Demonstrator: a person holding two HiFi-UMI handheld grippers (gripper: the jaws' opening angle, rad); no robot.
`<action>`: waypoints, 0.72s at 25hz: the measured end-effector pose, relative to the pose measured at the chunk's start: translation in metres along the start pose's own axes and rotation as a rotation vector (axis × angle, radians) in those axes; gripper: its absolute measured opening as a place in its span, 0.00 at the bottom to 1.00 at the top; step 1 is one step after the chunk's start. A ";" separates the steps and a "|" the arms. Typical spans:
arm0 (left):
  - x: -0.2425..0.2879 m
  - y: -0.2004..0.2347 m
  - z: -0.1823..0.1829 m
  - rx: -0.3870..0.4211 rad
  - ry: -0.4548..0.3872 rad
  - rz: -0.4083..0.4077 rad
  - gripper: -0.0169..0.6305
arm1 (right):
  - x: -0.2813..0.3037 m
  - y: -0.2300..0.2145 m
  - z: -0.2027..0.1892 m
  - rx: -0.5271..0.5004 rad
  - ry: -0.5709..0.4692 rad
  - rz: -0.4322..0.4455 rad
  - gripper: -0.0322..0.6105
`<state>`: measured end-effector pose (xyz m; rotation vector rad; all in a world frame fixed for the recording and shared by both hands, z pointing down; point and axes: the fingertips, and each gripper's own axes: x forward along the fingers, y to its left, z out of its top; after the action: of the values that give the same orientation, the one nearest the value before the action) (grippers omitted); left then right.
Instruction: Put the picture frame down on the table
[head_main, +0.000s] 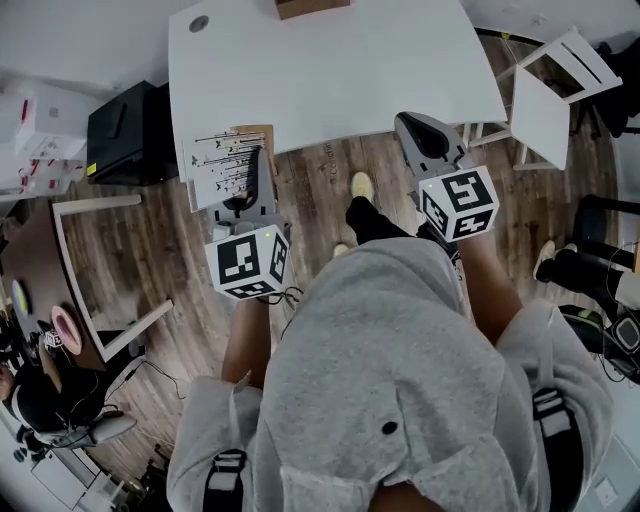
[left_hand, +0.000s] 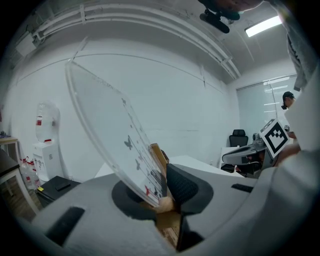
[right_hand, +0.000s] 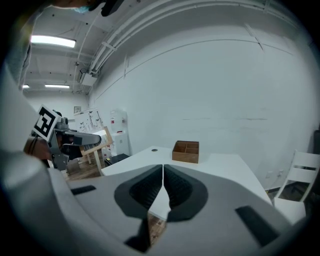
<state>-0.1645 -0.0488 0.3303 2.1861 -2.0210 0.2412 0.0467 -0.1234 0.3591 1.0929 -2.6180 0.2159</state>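
The picture frame (head_main: 220, 165) has a wooden edge and a white print of thin lines and small birds. My left gripper (head_main: 260, 160) is shut on its lower edge and holds it in the air just off the near left corner of the white table (head_main: 340, 70). In the left gripper view the frame (left_hand: 110, 130) leans up and to the left out of the left gripper (left_hand: 161, 194). My right gripper (head_main: 418, 125) hovers at the table's near right edge; in its own view the right gripper (right_hand: 163, 187) is shut with nothing in it.
A small wooden box (right_hand: 185, 151) stands at the table's far edge. A black cabinet (head_main: 120, 130) sits on the wooden floor left of the table, and a white chair (head_main: 555, 85) to its right. A water dispenser (left_hand: 45, 145) stands by the wall.
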 end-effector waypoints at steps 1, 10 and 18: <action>0.008 0.002 0.002 -0.001 0.002 0.003 0.15 | 0.007 -0.004 0.003 0.001 0.002 0.005 0.10; 0.064 0.016 0.011 -0.005 0.033 0.032 0.15 | 0.058 -0.043 0.016 0.007 0.016 0.032 0.10; 0.103 0.014 0.012 0.000 0.065 0.035 0.15 | 0.083 -0.074 0.020 0.017 0.026 0.044 0.10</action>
<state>-0.1706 -0.1524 0.3418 2.1157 -2.0260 0.3121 0.0398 -0.2363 0.3688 1.0312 -2.6239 0.2611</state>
